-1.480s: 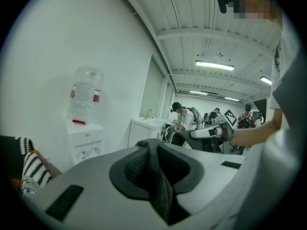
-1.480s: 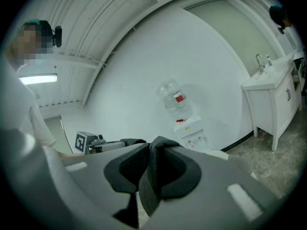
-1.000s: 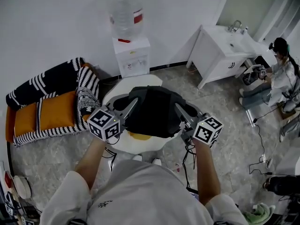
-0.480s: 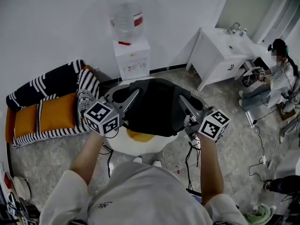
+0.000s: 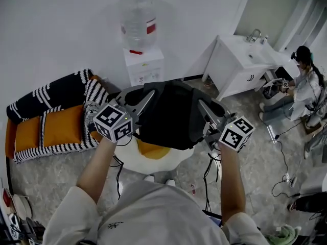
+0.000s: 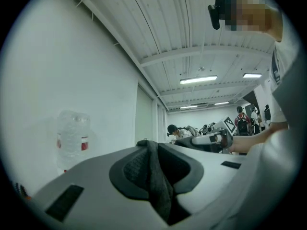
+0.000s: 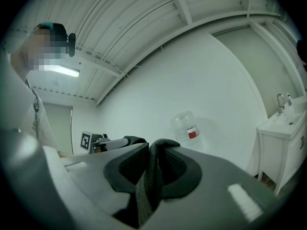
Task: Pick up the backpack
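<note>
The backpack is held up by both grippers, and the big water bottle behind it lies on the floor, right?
No. The water bottle stands upright on the white dispenser, as the head view shows. The left gripper and right gripper do both hold the backpack.

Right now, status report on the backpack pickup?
Left gripper and right gripper clamped on backpack. It hangs above round white table. Nothing blocking.
</note>
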The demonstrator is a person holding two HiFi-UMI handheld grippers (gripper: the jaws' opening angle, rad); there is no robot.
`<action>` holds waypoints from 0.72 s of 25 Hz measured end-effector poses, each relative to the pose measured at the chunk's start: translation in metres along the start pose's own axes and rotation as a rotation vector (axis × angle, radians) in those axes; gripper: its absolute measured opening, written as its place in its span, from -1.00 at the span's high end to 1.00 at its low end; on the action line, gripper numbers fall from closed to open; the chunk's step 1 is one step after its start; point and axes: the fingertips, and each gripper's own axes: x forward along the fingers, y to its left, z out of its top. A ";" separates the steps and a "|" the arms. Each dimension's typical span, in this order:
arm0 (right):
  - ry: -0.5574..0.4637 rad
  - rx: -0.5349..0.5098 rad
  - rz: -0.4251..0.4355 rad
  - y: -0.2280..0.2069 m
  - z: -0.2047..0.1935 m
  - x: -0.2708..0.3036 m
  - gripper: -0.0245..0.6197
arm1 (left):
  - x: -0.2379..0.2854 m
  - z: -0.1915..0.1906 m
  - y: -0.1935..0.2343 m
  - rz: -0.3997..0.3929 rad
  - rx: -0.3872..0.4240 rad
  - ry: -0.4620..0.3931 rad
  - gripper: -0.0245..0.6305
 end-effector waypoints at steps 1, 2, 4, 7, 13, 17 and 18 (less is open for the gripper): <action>-0.001 -0.005 -0.002 -0.002 0.001 0.001 0.71 | 0.002 0.001 0.001 -0.001 0.007 0.000 0.77; -0.001 -0.009 -0.005 -0.004 0.002 0.002 0.71 | 0.003 0.002 0.003 -0.002 0.013 -0.001 0.77; -0.001 -0.019 -0.010 -0.007 0.004 0.005 0.71 | 0.008 0.004 0.007 -0.001 0.017 -0.006 0.77; 0.003 -0.033 -0.024 -0.015 0.004 0.009 0.72 | 0.016 0.000 0.012 -0.005 0.022 -0.002 0.77; 0.015 -0.029 -0.029 -0.024 -0.005 0.011 0.73 | 0.019 -0.012 0.017 -0.002 0.027 0.016 0.77; 0.004 -0.024 -0.037 -0.028 -0.004 0.010 0.74 | 0.021 -0.012 0.015 -0.008 0.033 0.014 0.77; 0.002 -0.024 -0.037 -0.029 -0.003 0.010 0.74 | 0.021 -0.012 0.015 -0.009 0.034 0.013 0.77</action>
